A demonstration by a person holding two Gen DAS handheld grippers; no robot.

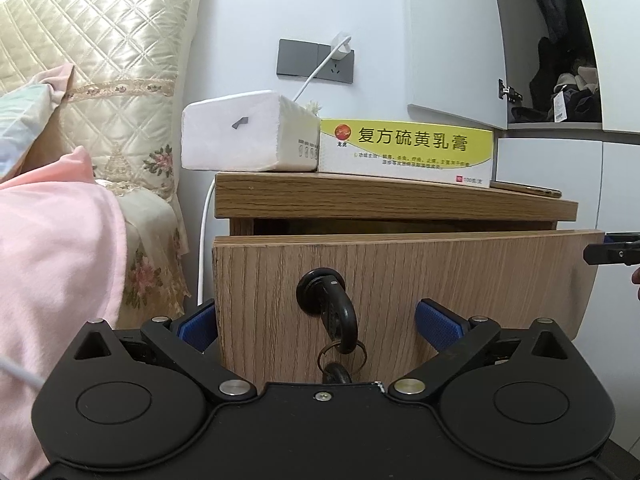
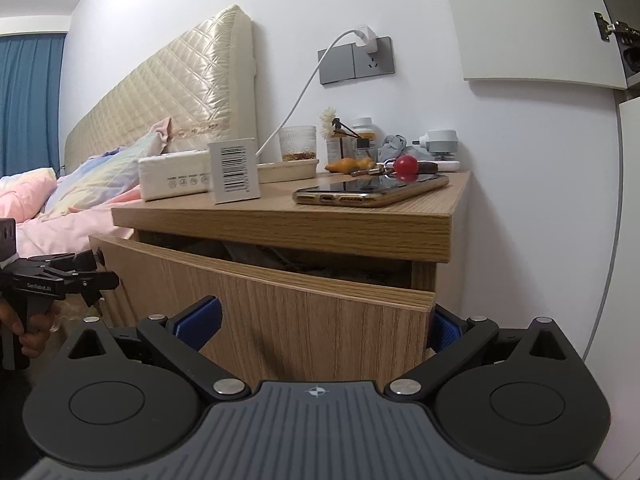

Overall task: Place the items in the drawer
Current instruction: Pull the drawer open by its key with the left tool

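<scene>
Both tongs, left (image 1: 316, 320) and right (image 2: 320, 322), gape empty at the barely open drawer (image 1: 400, 272); pulling unevenly could jam it, jolting the phone (image 2: 372, 192) off the nightstand's (image 2: 280, 228) front edge.

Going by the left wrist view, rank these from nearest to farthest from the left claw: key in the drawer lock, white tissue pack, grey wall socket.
1. Black key in the drawer lock, dead ahead between the left claw fingers.
2. White tissue pack, up left on the wooden nightstand.
3. Grey wall socket, on the wall behind.
</scene>
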